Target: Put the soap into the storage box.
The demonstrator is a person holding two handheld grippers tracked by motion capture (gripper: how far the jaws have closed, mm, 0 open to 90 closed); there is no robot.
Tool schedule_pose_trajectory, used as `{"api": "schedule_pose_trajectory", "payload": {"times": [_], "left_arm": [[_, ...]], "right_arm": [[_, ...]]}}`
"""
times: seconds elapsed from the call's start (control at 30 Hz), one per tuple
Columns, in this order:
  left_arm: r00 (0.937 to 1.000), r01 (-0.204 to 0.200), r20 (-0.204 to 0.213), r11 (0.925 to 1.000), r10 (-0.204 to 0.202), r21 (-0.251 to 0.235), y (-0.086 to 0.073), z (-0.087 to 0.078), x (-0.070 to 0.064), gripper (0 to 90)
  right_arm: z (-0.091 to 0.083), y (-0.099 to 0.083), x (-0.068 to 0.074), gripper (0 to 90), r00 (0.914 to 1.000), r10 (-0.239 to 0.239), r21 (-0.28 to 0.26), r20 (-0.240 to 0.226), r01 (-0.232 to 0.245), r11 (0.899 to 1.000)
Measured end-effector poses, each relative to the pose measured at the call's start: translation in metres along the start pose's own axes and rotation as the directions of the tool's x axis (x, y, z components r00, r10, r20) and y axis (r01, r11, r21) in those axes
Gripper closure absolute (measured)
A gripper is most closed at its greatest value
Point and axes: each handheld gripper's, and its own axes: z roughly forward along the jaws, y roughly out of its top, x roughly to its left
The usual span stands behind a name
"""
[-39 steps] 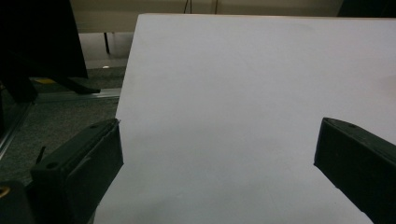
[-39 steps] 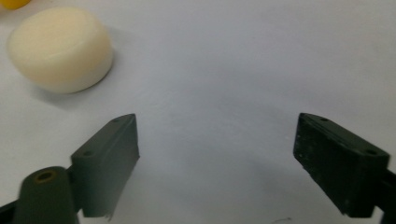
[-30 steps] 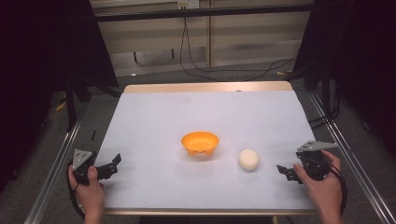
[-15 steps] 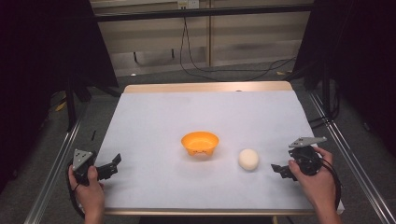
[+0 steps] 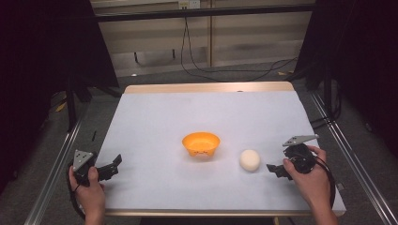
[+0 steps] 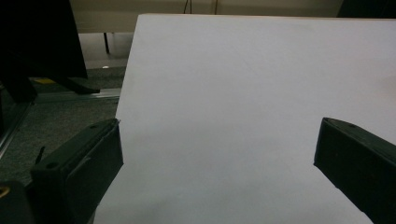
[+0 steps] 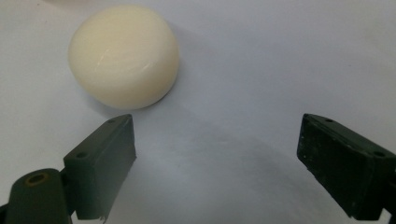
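Reaching along the white surface [image 5: 155, 117], my right gripper [image 5: 276, 169] sits just right of the cream ball [image 5: 250, 160], fingers spread wide and empty, the ball just ahead of them. An orange bowl [image 5: 201, 143] stands left of the ball. My left gripper [image 5: 111, 168] rests near the surface's left front edge, fingers open.

Right gripper [image 5: 276, 168] just beside cream ball [image 5: 249, 160]; orange bowl [image 5: 201, 143] near.
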Motion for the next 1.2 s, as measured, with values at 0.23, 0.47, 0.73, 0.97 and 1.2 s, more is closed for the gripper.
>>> {"api": "schedule_pose_trajectory", "payload": {"times": [0.23,0.47,0.73,0.97,1.2], "left_arm": [[1.0000,0.003,0.008,1.0000,-0.003,0.005,0.000,0.001,0.001,1.2],[1.0000,0.003,0.008,1.0000,-0.003,0.009,0.000,0.001,0.001,1.2],[0.9999,0.005,0.013,0.9999,-0.005,0.009,0.000,0.001,0.001,1.3],[0.9999,0.004,0.014,0.9999,-0.004,0.011,0.000,0.001,0.001,1.3],[0.9999,0.006,0.012,0.9999,-0.006,0.015,0.001,0.002,0.001,1.4]], "right_arm": [[0.004,0.003,0.004,12.0,0.9999,0.001,0.014,-0.016,-0.001,1.000],[0.009,0.007,0.007,12.2,0.9990,0.002,0.022,-0.044,-0.001,1.000],[0.013,0.013,0.012,12.2,0.9978,-0.015,0.024,-0.065,0.017,1.000],[0.018,0.019,0.021,12.2,0.9959,-0.039,0.027,-0.082,0.041,0.999],[0.026,0.024,0.027,12.2,0.9927,-0.053,0.035,-0.109,0.057,0.998]]}}
